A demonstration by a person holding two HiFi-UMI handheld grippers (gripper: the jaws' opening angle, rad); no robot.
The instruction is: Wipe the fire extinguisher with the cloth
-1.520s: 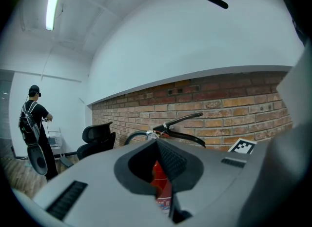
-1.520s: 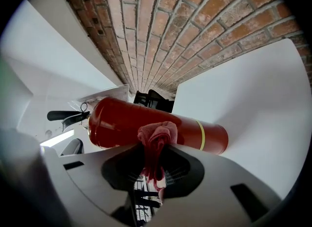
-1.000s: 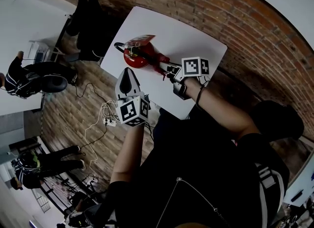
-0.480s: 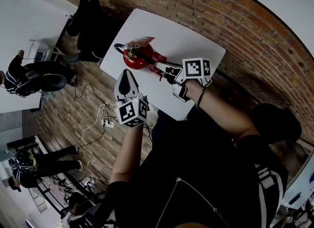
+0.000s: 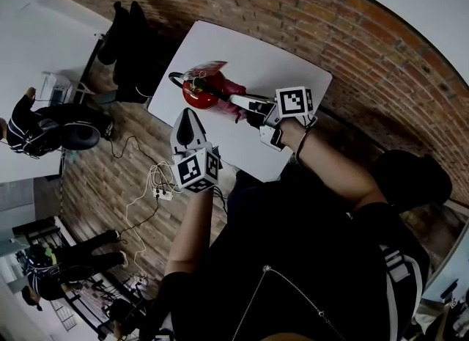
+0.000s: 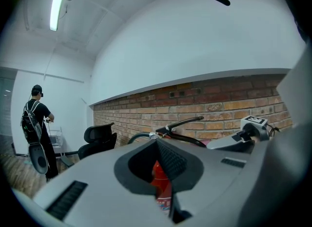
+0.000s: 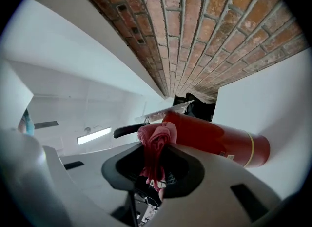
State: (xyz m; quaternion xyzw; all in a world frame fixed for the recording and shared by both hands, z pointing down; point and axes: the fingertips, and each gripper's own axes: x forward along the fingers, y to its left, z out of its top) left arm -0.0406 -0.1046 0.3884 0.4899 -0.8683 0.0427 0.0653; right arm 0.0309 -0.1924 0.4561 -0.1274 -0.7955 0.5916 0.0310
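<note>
Right gripper view: the right gripper (image 7: 156, 149) has its jaws closed on a bunched red cloth (image 7: 155, 140). The cloth's crumpled top sticks out past the jaw tips and presses against the red body of the fire extinguisher (image 7: 219, 140) directly ahead. The extinguisher's black lever (image 7: 127, 130) shows just beyond the cloth to one side, and the white bench (image 7: 265, 94) lies behind the cylinder.

In the head view this gripper (image 5: 245, 103) reaches across the bench (image 5: 293, 61), holding the cloth (image 5: 233, 99) at its tip against the side of the extinguisher (image 5: 199, 92). The left gripper (image 5: 189, 116) hangs beside the right one, near the bench's edge. It points toward the extinguisher but is apart from it.

In the left gripper view the left gripper's jaws meet with nothing held. The extinguisher (image 6: 160, 182) stands upright ahead of them, partly seen through the gap under the tips. A brick wall (image 6: 219, 104) rises behind it. An office chair (image 6: 97, 140) and a standing person (image 6: 36, 123) are farther off to the left gripper's left.
</note>
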